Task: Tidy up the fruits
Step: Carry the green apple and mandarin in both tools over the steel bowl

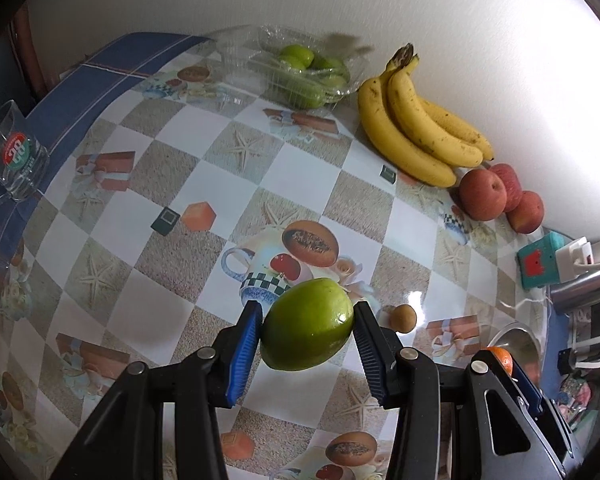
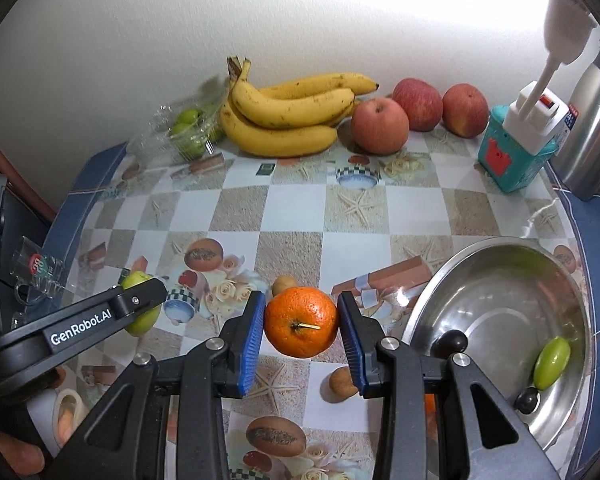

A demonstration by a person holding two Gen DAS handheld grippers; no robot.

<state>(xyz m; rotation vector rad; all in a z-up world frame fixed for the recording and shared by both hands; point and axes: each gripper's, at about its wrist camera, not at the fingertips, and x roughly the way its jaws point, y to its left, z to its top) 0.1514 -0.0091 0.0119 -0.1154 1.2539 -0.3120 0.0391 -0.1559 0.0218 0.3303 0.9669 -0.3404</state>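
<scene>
Left gripper [image 1: 306,330] clamped onto a green fruit [image 1: 308,324], blue pads [image 1: 244,350] pressing both sides, jaws only partway apart, just as wide as the fruit. Fruit held clear above the checkered tablecloth [image 1: 204,152], long axis tilted.

Right gripper [image 2: 302,330] same deal: pinching an orange [image 2: 301,322] between the pads, stem end facing the camera, jaws a bit narrower than the left's. Orange off the table too.

Steel bowl [image 2: 460,276] just right of the right gripper, with one green fruit in the bowl [image 2: 552,362] near its right wall, plus two small dark round things that can't be made out properly.

Two small brown round fruits on the cloth near the orange, one behind it [image 2: 284,284], one below the right pad [image 2: 342,380].

Against the back wall: bananas [image 2: 284,112], three apples [image 2: 380,126] beside them, and a clear plastic tub of more green fruits [image 2: 188,132] to the left. Glass mug [image 1: 14,152] at the table's left edge.
</scene>
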